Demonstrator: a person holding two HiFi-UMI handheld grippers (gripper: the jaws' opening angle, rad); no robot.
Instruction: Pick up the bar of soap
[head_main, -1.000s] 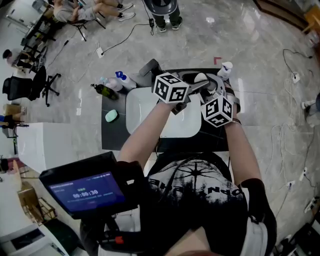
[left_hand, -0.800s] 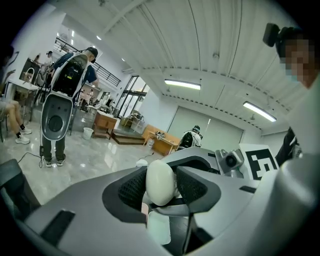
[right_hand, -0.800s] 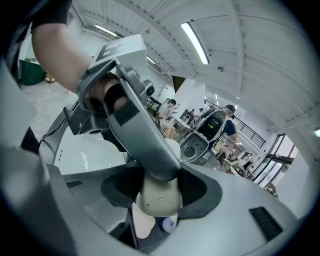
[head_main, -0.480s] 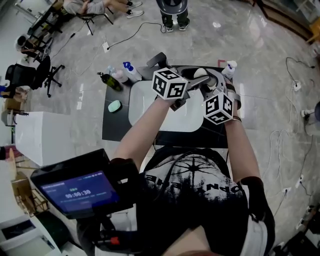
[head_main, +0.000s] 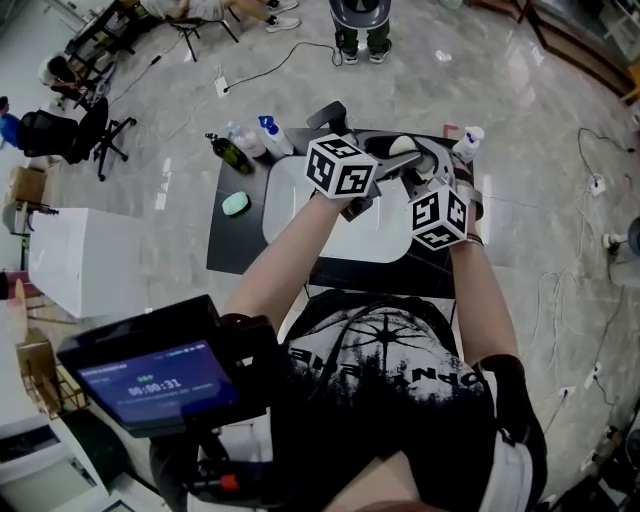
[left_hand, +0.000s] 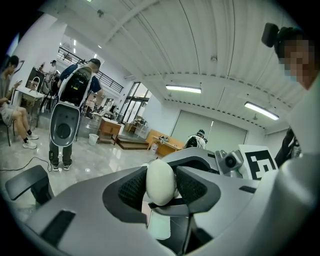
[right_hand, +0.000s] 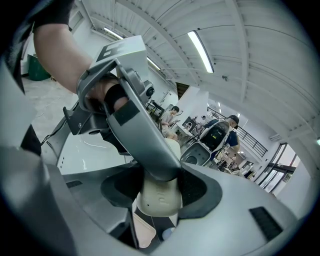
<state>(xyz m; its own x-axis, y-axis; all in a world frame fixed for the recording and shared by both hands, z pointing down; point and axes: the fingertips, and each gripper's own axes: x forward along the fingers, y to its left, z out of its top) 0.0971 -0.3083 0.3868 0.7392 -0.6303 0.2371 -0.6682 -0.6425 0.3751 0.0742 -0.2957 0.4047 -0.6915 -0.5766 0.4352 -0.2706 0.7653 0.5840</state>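
From the head view, the left gripper (head_main: 392, 168) and the right gripper (head_main: 430, 175) meet above the far edge of a white sink (head_main: 290, 205) set in a dark counter (head_main: 225, 250). Both are closed on the bar of soap (head_main: 403, 146), which is lifted clear of the counter. It shows only as a small pale oval between their tips, so its direction can't be read from here. On the counter's left lie a green soap (head_main: 236, 203), a dark bottle (head_main: 228, 152) and a blue-capped spray bottle (head_main: 270, 137). Another spray bottle (head_main: 466, 142) stands at the right corner.

In the left gripper view, the ribbed pads (left_hand: 134, 189) pinch the soap across its narrow thickness. Its long axis stands upright, with the rounded end on top.

In the right gripper view, the pads (right_hand: 197, 187) clamp the soap's lower end. A broad face with a faint stamp is turned to the camera. The left gripper's jaw covers the upper part.
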